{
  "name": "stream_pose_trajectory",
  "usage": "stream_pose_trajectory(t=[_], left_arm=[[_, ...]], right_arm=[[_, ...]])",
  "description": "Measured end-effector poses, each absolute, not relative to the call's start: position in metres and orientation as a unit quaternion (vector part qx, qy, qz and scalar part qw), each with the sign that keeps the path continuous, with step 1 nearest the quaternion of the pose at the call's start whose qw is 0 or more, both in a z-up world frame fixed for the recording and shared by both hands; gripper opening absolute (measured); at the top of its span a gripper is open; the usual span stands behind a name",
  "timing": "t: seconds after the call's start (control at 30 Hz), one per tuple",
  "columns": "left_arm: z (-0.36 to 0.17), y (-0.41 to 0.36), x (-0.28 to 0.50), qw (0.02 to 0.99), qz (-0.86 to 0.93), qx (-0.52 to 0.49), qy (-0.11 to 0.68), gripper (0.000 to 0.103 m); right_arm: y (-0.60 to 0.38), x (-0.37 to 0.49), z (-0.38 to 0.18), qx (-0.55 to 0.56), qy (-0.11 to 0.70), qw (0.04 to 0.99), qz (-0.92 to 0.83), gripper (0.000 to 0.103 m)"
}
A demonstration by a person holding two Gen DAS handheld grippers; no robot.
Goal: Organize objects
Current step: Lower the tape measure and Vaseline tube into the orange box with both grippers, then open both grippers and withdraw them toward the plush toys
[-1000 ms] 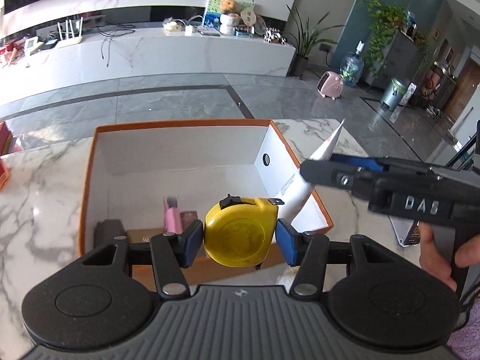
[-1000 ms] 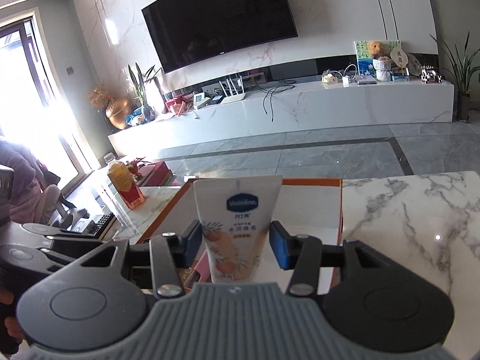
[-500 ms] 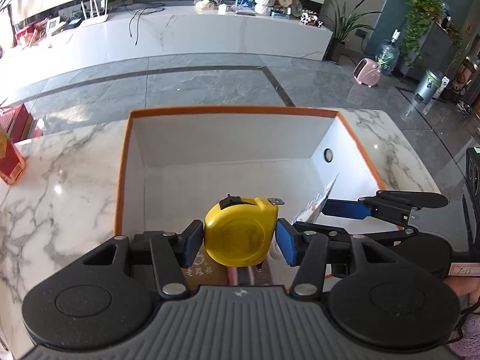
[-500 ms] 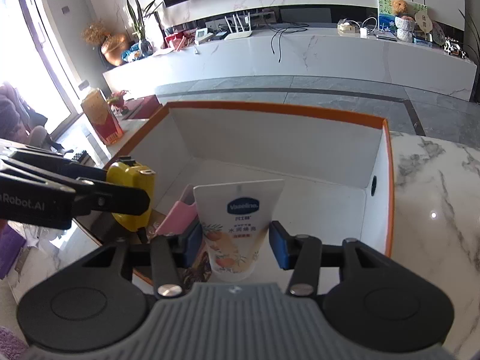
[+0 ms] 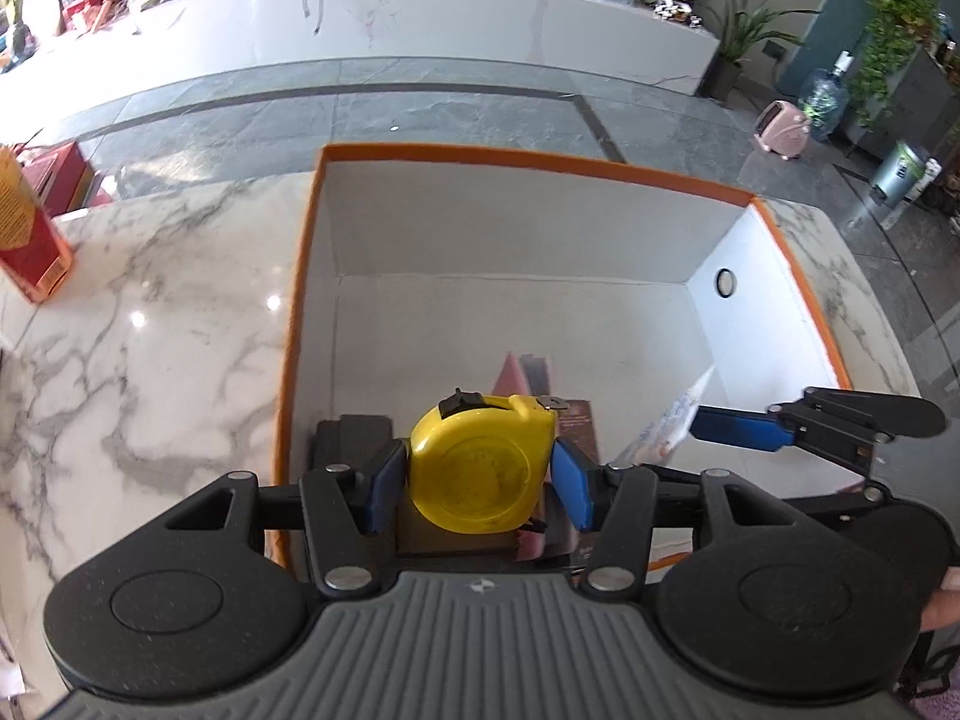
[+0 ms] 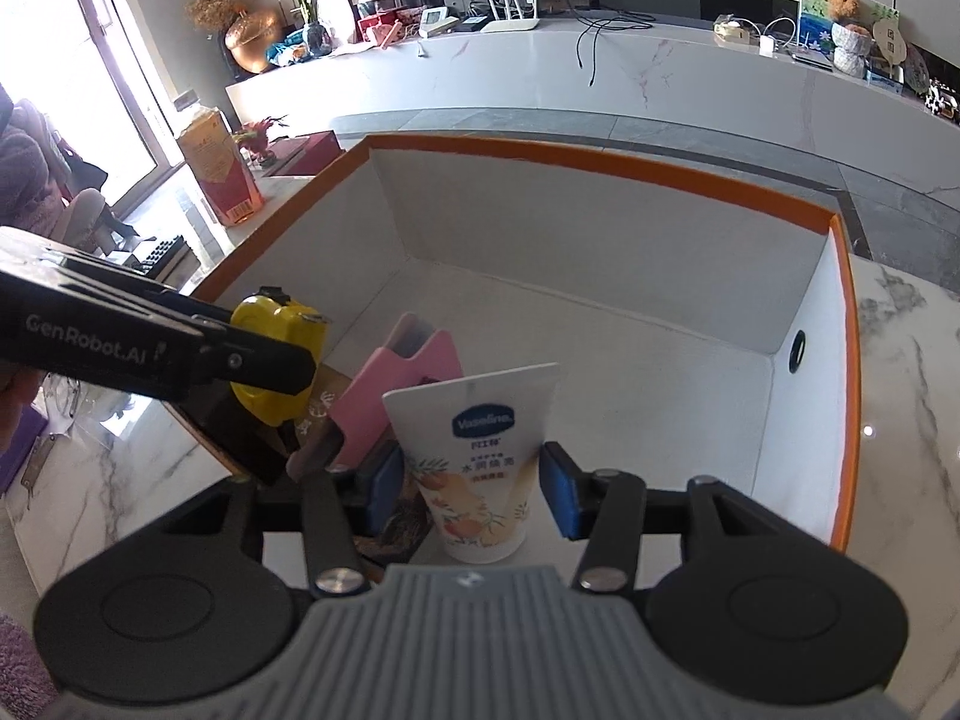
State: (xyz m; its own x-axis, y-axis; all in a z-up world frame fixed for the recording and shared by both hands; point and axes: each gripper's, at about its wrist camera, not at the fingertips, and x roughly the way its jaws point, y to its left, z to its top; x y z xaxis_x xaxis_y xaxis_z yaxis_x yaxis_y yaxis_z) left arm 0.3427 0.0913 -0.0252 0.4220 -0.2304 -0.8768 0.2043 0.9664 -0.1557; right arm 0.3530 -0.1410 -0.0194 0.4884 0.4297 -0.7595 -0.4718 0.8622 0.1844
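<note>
My left gripper (image 5: 480, 477) is shut on a yellow tape measure (image 5: 480, 462) and holds it over the near left part of an orange-rimmed white box (image 5: 540, 162). It also shows in the right wrist view (image 6: 276, 354). My right gripper (image 6: 471, 495) is shut on a white Vaseline tube (image 6: 477, 468), held upright above the box floor near the front; the box rim shows there too (image 6: 600, 162). A pink holder (image 6: 396, 384), a black block (image 5: 348, 438) and a dark printed pack (image 5: 576, 420) lie in the box's near left corner.
The box stands on a marble table (image 5: 150, 324). A red and yellow carton (image 5: 24, 228) stands at the table's far left. The far and right parts of the box floor (image 6: 630, 372) hold nothing. A long white cabinet (image 6: 600, 72) lies beyond the floor.
Both grippers have moved forward and tilted down over the box with their objects. The tape measure and the tube are now lower, inside the box's rim.
</note>
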Motion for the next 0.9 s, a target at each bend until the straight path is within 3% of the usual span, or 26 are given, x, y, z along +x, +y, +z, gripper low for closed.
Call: stream_pose_trajectory(t=[0.3,0.9], left_arm=[[-0.034,0.078,0.345,0.827,-0.136,0.048,0.544,0.062],[-0.028,0.069,0.336,0.826,-0.143,0.075,0.54,0.063]], right_arm=[[-0.144,0.344,-0.012,-0.034,0.419,0.867,0.267,0.065],[-0.155,0.329,-0.004,-0.014,0.413,0.873,0.259,0.066]])
